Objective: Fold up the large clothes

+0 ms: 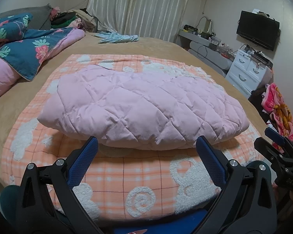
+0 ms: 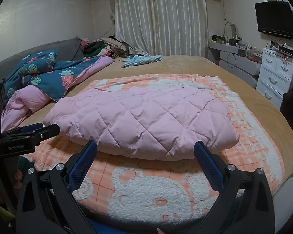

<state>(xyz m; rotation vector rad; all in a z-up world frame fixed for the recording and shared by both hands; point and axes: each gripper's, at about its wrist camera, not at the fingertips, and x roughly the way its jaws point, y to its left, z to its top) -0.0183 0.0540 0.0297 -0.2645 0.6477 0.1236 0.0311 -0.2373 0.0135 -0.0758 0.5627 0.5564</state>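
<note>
A pink quilted jacket point(image 1: 144, 105) lies folded into a thick, rounded bundle on an orange checked blanket point(image 1: 127, 185) with white fleecy animal shapes, and the blanket is spread over a tan bedcover point(image 1: 166, 46). The left gripper point(image 1: 146, 146) hovers just in front of the bundle's near edge with its blue-padded jaws spread wide and nothing between them; its fingertips sit close to the fold, but whether they touch the fabric cannot be told. The right gripper point(image 2: 145, 150) is in the same pose at the near edge, jaws wide apart and empty. In the left wrist view, the right gripper shows at the far right edge, beside the blanket; in the right wrist view, the left gripper shows at the left edge, just short of the bundle's left corner. A blue floral duvet point(image 1: 29, 48) with a pink lining is heaped at the left side of the bed, apart from the jacket. A light blue cloth point(image 2: 142, 60) lies on the bedcover at the far side, near the pale curtain point(image 2: 160, 17). To the right of the bed stand a white drawer unit point(image 2: 273, 74), a cluttered grey shelf point(image 2: 230, 48) and a wall-mounted TV point(image 2: 275, 19).
</note>
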